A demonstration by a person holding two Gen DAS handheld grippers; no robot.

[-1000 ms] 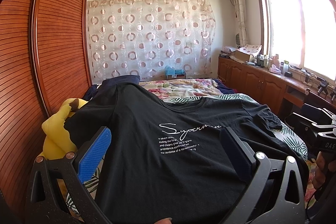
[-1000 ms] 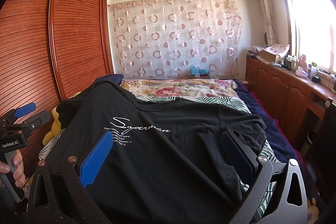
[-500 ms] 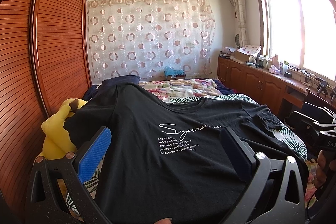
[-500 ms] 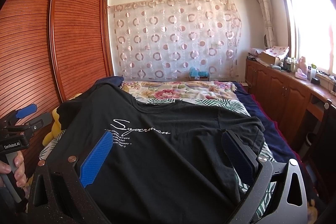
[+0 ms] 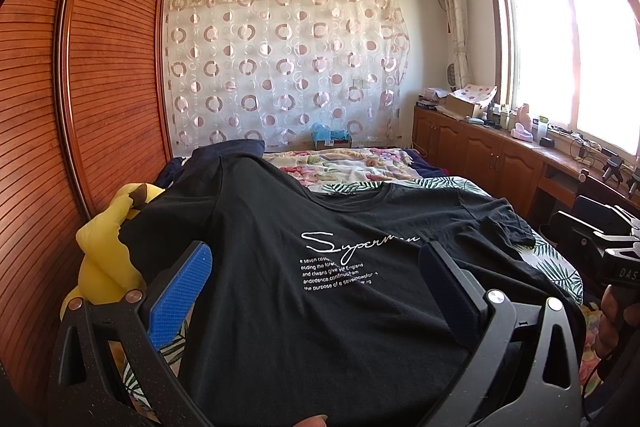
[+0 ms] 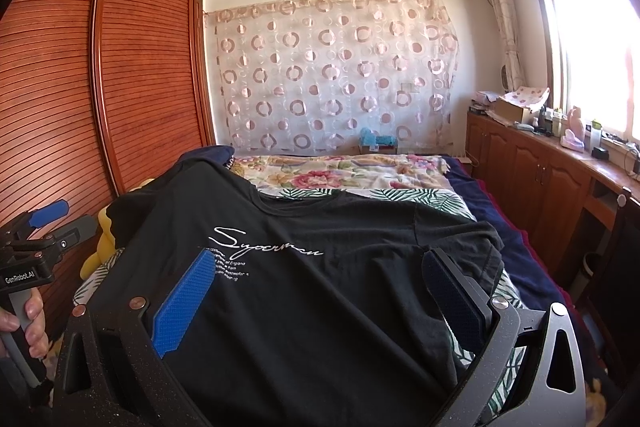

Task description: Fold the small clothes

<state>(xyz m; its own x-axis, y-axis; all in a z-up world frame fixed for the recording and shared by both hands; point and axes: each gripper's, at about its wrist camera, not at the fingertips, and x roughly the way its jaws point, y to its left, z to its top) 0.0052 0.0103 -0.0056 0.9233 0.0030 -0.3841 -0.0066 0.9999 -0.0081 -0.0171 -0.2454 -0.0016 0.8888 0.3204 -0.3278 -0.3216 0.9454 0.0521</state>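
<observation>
Clearly "Supermen" script on black T-shirt (image 5: 320, 287), "GenRobot.AI" on left gripper (image 6: 24, 273)

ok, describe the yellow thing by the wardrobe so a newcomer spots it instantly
Start at the slatted wooden wardrobe. At its foot, beside the black T-shirt, a yellow plush toy lies slumped. It is the only plain bright-yellow item among patterned bedding.

both wrist views low over bed (image 5: 400, 163), facing curtain (image 6: 332, 75)
</observation>
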